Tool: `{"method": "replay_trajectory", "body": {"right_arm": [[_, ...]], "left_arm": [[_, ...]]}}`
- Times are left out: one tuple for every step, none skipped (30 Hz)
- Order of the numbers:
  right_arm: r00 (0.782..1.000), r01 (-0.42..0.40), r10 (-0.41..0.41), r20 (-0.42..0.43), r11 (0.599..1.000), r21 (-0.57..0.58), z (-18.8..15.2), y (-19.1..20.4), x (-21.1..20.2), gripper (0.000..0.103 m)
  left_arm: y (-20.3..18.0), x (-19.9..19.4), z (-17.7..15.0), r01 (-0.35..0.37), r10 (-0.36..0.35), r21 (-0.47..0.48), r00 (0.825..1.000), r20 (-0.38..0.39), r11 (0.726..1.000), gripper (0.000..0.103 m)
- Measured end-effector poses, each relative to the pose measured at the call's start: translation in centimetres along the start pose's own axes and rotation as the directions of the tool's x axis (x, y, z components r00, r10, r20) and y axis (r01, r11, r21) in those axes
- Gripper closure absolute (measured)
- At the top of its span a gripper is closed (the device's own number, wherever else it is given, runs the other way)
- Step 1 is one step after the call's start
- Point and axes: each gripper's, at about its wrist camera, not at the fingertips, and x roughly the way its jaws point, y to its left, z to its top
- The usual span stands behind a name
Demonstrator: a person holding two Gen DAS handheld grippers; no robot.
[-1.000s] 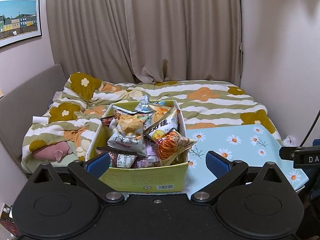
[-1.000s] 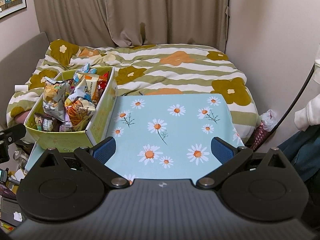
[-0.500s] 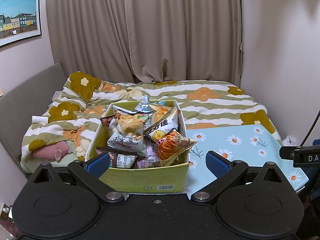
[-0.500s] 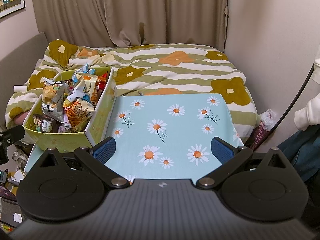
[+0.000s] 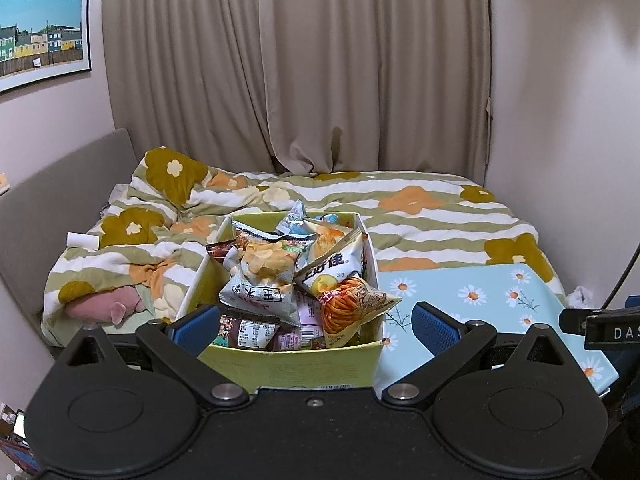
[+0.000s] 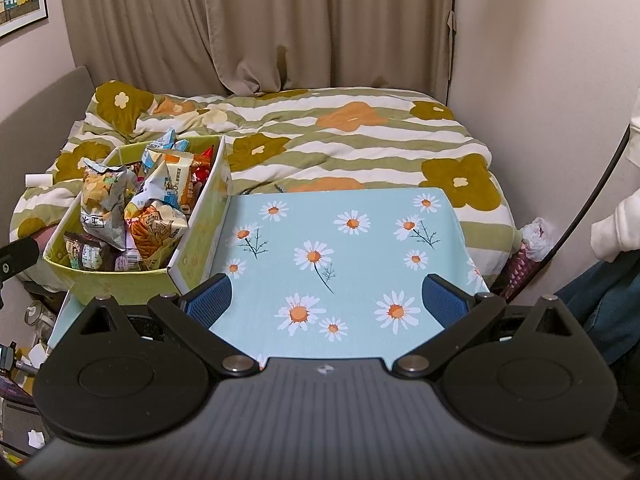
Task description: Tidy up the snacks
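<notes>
A yellow-green cardboard box (image 5: 288,364) (image 6: 120,286) stands on the left end of a light blue daisy-print table (image 5: 480,300) (image 6: 328,248). It is heaped with several snack bags: a grey chip bag (image 5: 260,276) (image 6: 102,200), an orange noodle-snack bag (image 5: 352,308) (image 6: 154,226) and a white bag with blue lettering (image 5: 332,268). My left gripper (image 5: 316,326) is open just in front of the box, nothing between its fingers. My right gripper (image 6: 326,298) is open above the table's near edge, right of the box.
Behind the table lies a bed with a striped flower-print duvet (image 6: 352,136) and a pink plush toy (image 5: 104,306). Curtains (image 5: 296,68) hang behind it. A wall stands close on the right. A person's sleeve (image 6: 618,228) and a black cable (image 6: 584,216) are at right. Clutter lies on the floor at left.
Both grippers have barely shifted; the right wrist view has crept slightly forward toward the table. Nothing was taken hold of or let go.
</notes>
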Motion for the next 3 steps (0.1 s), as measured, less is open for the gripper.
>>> {"method": "replay_trajectory", "body": {"right_arm": [[1.0,-0.001,0.001,0.0,1.0,0.0,-0.07,0.02,-0.02,0.0],[1.0,-0.001,0.001,0.0,1.0,0.0,-0.08,0.02,-0.02,0.0],[1.0,-0.001,0.001,0.0,1.0,-0.001,-0.08,0.01,-0.01,0.0]], "left_arm": [[0.03,0.04,0.02,0.0,0.0,0.0,1.0,0.003,1.0,0.0],[0.02,0.08,0.04,0.0,0.0,0.001,1.0,0.005,1.0,0.0],[0.1,0.11,0.07,0.0,0.0,0.003,1.0,0.006,1.0,0.0]]}}
